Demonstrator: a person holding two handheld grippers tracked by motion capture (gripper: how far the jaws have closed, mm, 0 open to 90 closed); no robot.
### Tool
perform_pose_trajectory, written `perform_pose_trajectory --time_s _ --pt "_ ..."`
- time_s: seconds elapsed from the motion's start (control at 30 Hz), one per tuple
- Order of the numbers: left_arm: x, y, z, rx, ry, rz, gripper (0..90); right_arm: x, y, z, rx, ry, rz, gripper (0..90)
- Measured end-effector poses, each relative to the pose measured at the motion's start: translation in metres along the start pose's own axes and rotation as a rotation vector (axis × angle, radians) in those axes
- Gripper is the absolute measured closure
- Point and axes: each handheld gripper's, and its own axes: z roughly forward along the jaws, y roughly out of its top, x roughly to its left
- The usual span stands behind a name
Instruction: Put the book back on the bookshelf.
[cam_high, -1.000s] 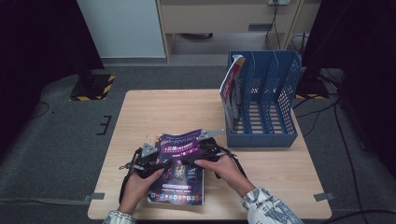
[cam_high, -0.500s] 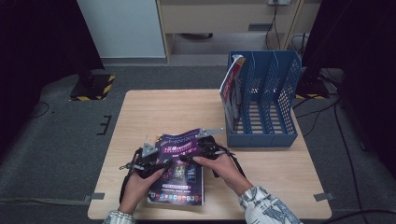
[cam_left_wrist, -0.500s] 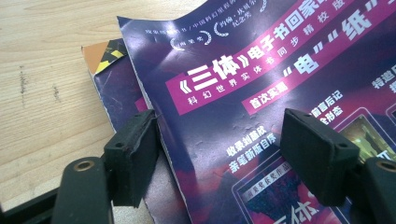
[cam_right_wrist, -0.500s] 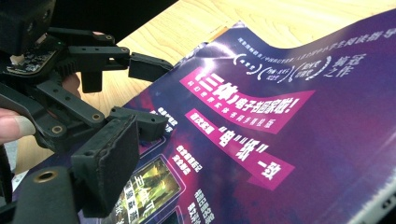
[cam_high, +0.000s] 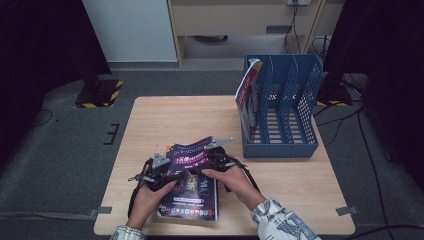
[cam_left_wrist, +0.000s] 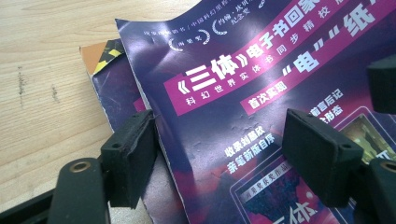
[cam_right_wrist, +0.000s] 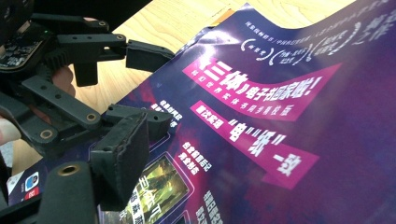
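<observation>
Table (cam_high: 165, 120): pale wood-grain top, rectangular, matte, faint scuffs visible in the left gripper view. At its far right corner stood a blue plastic file rack (cam_high: 290, 115), slotted walls and perforated sides, with one red-and-white booklet (cam_high: 246, 95) leaning in its leftmost compartment. At the near edge lay the magazine (cam_high: 192, 185), glossy purple cover with a magenta banner and white print; its top cover was lifted and bowed upward, the paper creased and dimpled near the left edge, and an orange-cornered page or second book peeked from beneath it. I noted the left gripper (cam_left_wrist: 219, 154) straddling that raised left edge: one foam-faced black pad sat against the paper's edge, the other lay on the cover face, jaws partly spread; I could not tell whether they actually pinched the sheet. The right gripper (cam_right_wrist: 154, 154) had just been closing, the cover lying between its jaws; only one blocky pad showed, the other was cut off by the frame, so its grip was unclear too. From above, both hands covered the jaws.
</observation>
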Motion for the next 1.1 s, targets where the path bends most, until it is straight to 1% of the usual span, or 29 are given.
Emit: perform_pose_trajectory --time_s 0.13,0.23,0.4,0.5,0.6,0.67,0.87,0.93,1.1 --pt "0.000 0.000 0.000 0.001 -0.001 0.002 25.9 0.000 0.000 0.000 -0.005 -0.009 0.010 29.2" --pt "0.001 0.000 -0.001 0.005 -0.005 0.005 26.4 0.000 0.000 0.000 -0.009 -0.022 0.012 34.0" --pt "0.002 0.001 -0.002 0.008 -0.005 0.002 27.1 0.001 0.002 -0.002 -0.030 -0.026 0.017 40.9" --pt "0.002 0.001 -0.002 0.007 -0.003 -0.003 27.0 0.001 0.003 -0.003 -0.042 -0.035 0.027 46.9" --pt "0.003 0.002 -0.003 0.004 -0.011 -0.021 26.8 0.000 0.005 -0.006 -0.062 -0.048 0.040 55.5" --pt "0.004 0.001 -0.003 0.003 -0.019 -0.033 26.7 0.000 0.006 -0.008 -0.081 -0.055 0.039 61.0" --pt "0.003 0.002 -0.004 -0.005 -0.022 -0.030 26.9 -0.001 0.011 -0.013 -0.114 -0.059 0.020 72.5" --pt "0.004 0.003 -0.005 -0.012 -0.026 -0.037 26.9 0.000 0.013 -0.016 -0.131 -0.056 0.020 75.4" --pt "0.006 0.004 -0.007 -0.036 -0.037 -0.055 27.1 0.002 0.018 -0.022 -0.157 -0.052 -0.021 76.9"
